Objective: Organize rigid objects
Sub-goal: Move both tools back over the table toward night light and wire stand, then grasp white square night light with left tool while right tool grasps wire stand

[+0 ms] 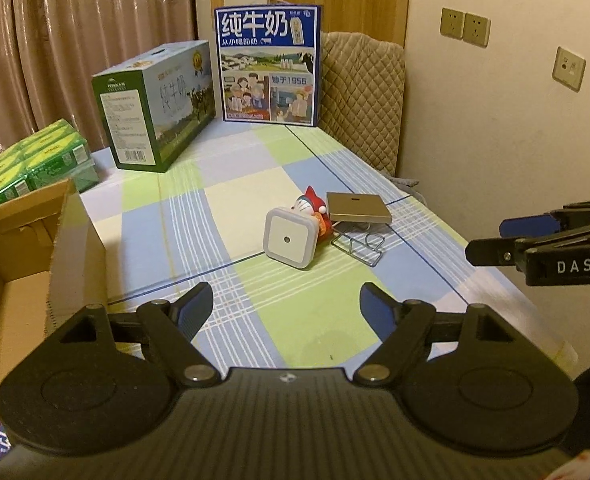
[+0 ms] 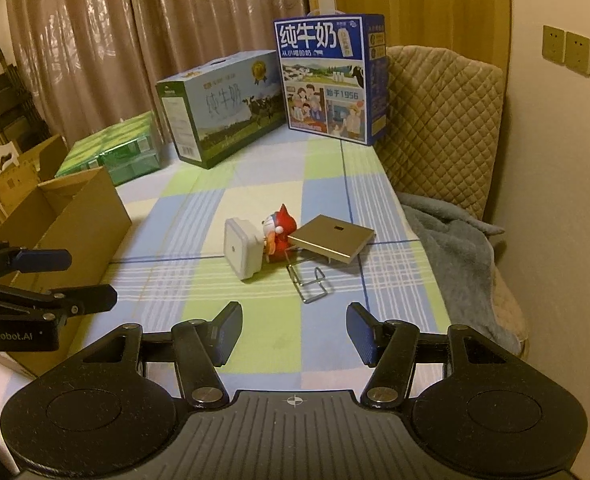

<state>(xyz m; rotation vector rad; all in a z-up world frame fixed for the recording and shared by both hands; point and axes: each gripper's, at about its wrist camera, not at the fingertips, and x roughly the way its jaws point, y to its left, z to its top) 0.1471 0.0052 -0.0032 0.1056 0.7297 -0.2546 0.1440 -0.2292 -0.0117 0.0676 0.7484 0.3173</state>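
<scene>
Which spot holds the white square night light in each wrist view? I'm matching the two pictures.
Left wrist: white night light, just right of centre, facing the camera.
Right wrist: night light, left of centre, seen edge-on.
Shared landmark: red figurine touching it.

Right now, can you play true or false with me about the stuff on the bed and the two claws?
1. Both claws are empty. True: the left claw and the right claw stand open with nothing between their pads.
2. The toy lies inside the cardboard box. False: it sits on the checked sheet, between the white square light and the gold plate.
3. A wire stand lies in front of the gold plate. True.
4. The blue milk box lies flat on its side. False: it stands upright at the far end.
5. The white light stands on its edge. True.
</scene>
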